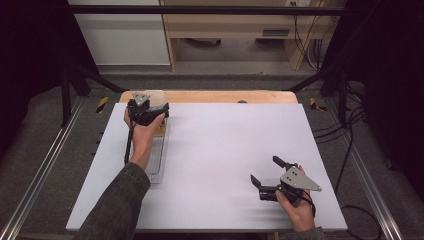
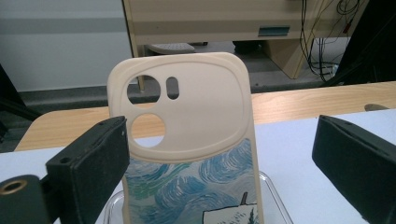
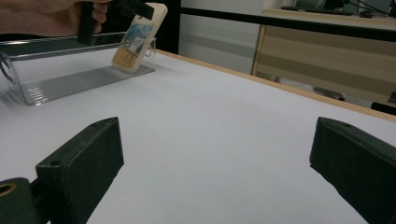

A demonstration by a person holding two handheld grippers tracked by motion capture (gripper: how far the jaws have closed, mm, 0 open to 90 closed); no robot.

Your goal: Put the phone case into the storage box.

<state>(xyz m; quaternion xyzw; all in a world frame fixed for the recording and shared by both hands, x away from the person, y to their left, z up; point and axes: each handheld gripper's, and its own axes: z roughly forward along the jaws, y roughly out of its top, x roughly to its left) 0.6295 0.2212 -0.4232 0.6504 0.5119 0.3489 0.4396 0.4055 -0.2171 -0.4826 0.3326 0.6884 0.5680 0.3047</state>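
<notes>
left gripper (image 2: 219, 154) jaws wide, one touching the phone case (image 2: 187, 140); right gripper (image 3: 215, 168) jaws wide, empty.

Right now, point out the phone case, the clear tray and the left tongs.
phone case (image 2: 196, 107): left gripper view, beige camera panel.
clear tray (image 3: 70, 81): right gripper view, ribbed floor.
left tongs (image 1: 159, 111): high view, between the tips.
</notes>
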